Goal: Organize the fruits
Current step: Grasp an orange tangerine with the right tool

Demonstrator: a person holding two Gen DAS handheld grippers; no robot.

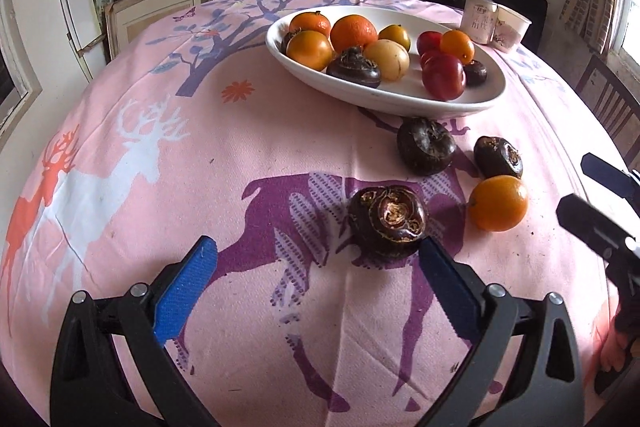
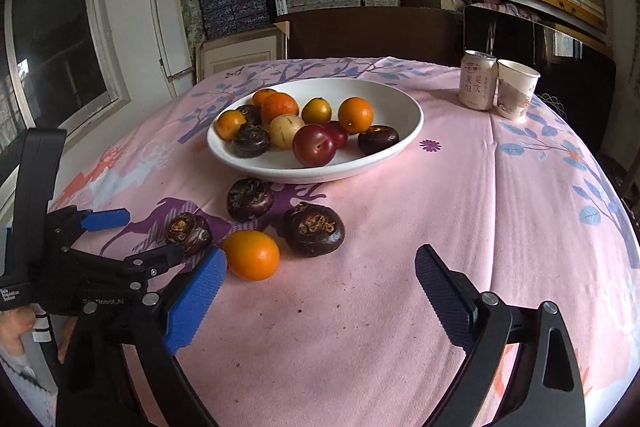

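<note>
On the pink tablecloth (image 1: 280, 155), the left gripper (image 1: 316, 259) stood wide open, its right finger touching a water chestnut (image 1: 386, 221). The right gripper (image 2: 320, 267) gaped empty near an orange (image 2: 251, 255).

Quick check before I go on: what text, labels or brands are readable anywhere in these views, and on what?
"Data Acquisition System", small white print on the left gripper body; reading uncertain.
"Robot.AI", faint embossed lettering on the same body; its first letters are unreadable.
Chinese characters on the can: too blurred to read with confidence.
Paper cup: a printed pattern, no legible words.
Nothing else carries readable text.
</note>
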